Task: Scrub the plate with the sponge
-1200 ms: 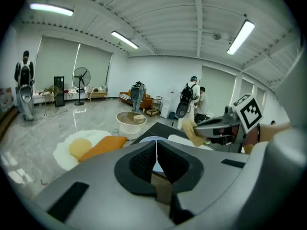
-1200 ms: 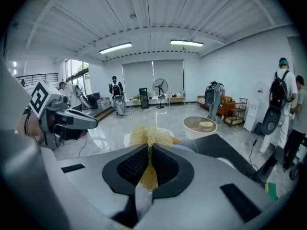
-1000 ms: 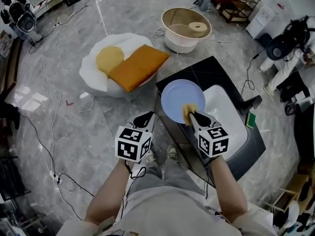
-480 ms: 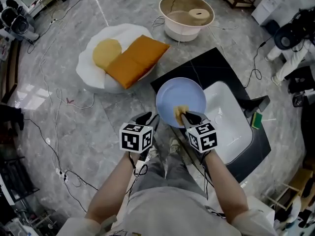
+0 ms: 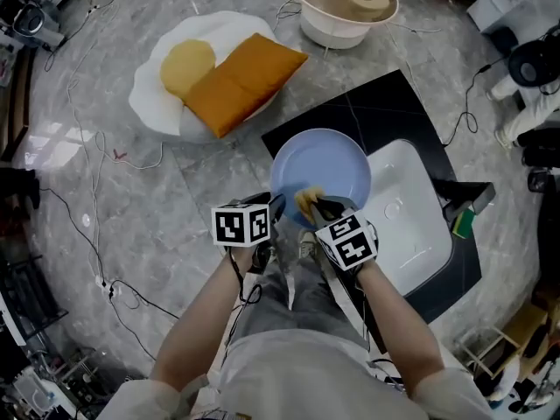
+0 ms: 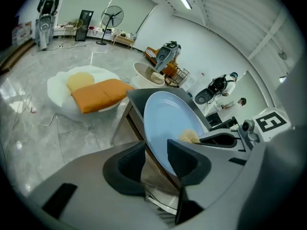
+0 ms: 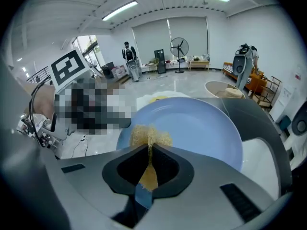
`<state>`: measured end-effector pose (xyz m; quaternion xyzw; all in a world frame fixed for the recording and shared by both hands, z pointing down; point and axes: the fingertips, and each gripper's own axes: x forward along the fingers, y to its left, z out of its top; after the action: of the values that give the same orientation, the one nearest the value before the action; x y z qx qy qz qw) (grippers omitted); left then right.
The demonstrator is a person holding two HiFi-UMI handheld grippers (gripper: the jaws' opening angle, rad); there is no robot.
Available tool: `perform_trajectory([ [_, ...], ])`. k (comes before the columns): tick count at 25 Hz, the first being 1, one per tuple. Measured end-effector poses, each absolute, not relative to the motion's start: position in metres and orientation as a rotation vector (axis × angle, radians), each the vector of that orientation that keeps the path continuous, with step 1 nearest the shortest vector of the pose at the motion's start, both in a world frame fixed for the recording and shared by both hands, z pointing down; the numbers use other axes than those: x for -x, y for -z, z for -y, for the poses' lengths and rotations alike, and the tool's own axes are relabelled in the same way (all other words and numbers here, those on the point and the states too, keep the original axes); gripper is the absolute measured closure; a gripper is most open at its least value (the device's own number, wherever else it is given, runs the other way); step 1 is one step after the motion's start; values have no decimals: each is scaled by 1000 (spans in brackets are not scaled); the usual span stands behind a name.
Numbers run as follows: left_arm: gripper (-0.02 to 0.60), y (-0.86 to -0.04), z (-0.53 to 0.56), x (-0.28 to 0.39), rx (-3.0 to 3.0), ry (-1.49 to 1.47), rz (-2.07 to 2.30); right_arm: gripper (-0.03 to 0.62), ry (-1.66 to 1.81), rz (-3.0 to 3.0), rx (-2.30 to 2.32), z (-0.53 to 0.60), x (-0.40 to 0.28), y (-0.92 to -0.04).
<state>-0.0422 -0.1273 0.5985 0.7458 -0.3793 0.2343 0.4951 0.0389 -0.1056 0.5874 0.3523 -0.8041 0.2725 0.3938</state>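
Observation:
A pale blue plate [image 5: 322,166] lies over the near corner of the black counter [image 5: 376,103]. My right gripper [image 5: 318,206] is shut on a yellow sponge [image 5: 307,201], which presses on the plate's near part. In the right gripper view the sponge [image 7: 150,135] bulges out of the gripper [image 7: 150,150] against the plate [image 7: 201,128]. My left gripper [image 5: 276,206] is at the plate's near-left rim. Its jaws are opening, and in the left gripper view the plate's rim [image 6: 165,123] runs between them at the gripper [image 6: 156,150] with a gap on the right side.
A white sink basin [image 5: 411,213] is set in the counter right of the plate, with a green sponge [image 5: 464,222] at its far side. On the floor lie a white cushion [image 5: 157,94] with an orange pad [image 5: 241,81], a round tub [image 5: 346,11] and cables.
The left gripper has closed in on the plate's rim and its jaws have parted. The right gripper has slid the sponge from the plate's right edge toward its near middle.

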Motion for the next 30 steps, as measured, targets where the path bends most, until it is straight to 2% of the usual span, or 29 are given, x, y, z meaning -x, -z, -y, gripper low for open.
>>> perform_trajectory([
  [4, 433, -614, 129, 40, -1741, -552, 934, 545, -677, 2009, -823, 107, -38, -606],
  [6, 484, -617, 129, 37, -1735, -550, 930, 545, -694, 1997, -795, 109, -33, -609],
  [21, 522, -621, 140, 33, -1737, -575, 916, 543, -594, 2038, -711, 182, -5, -616],
  [26, 537, -621, 150, 42, -1723, -579, 974, 543, -541, 2029, -764, 216, -19, -615],
  [30, 552, -622, 157, 45, -1712, -569, 1001, 543, -518, 1957, -800, 224, -60, -618],
])
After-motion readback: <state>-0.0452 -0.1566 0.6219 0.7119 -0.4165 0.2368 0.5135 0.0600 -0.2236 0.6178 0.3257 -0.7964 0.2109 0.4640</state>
